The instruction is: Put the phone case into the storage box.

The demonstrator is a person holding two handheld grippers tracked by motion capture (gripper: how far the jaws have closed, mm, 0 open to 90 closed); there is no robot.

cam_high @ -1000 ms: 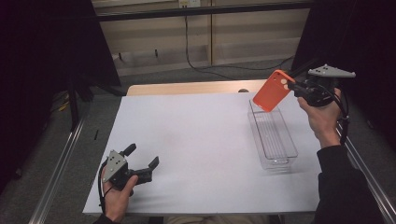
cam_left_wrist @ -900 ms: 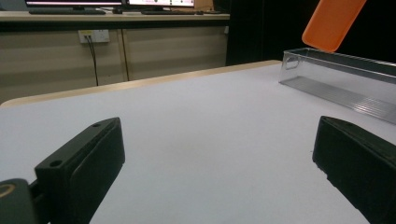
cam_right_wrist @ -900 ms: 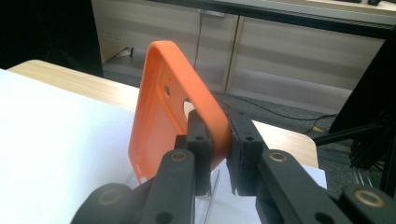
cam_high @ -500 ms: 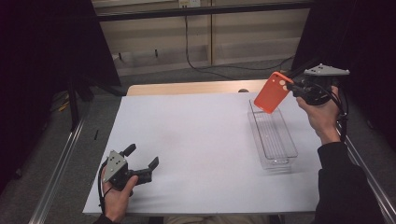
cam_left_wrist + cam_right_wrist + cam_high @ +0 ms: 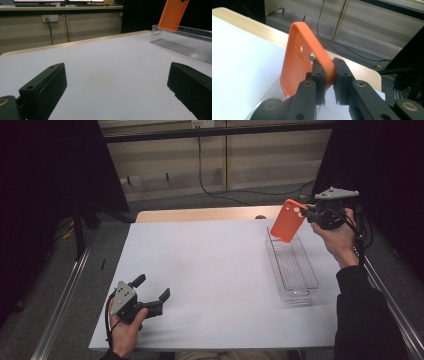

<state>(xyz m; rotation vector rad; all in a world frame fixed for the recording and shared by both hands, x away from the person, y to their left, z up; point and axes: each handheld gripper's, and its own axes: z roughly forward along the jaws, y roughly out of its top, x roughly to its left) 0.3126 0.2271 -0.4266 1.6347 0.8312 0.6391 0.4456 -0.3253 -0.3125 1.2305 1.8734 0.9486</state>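
While the right gripper point(image 5: 329, 72) clamps a smooth orange phone case point(image 5: 288, 220) at upper right above a clear ribbed plastic tray point(image 5: 295, 270), the left gripper point(image 5: 150, 292) rests with jaws spread apart, lower left.

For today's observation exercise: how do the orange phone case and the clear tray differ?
The phone case is opaque orange; the tray is see-through. The case hangs tilted in the air, clamped by the right gripper; the tray lies flat on the table. The tray is longer. Both look like plastic.
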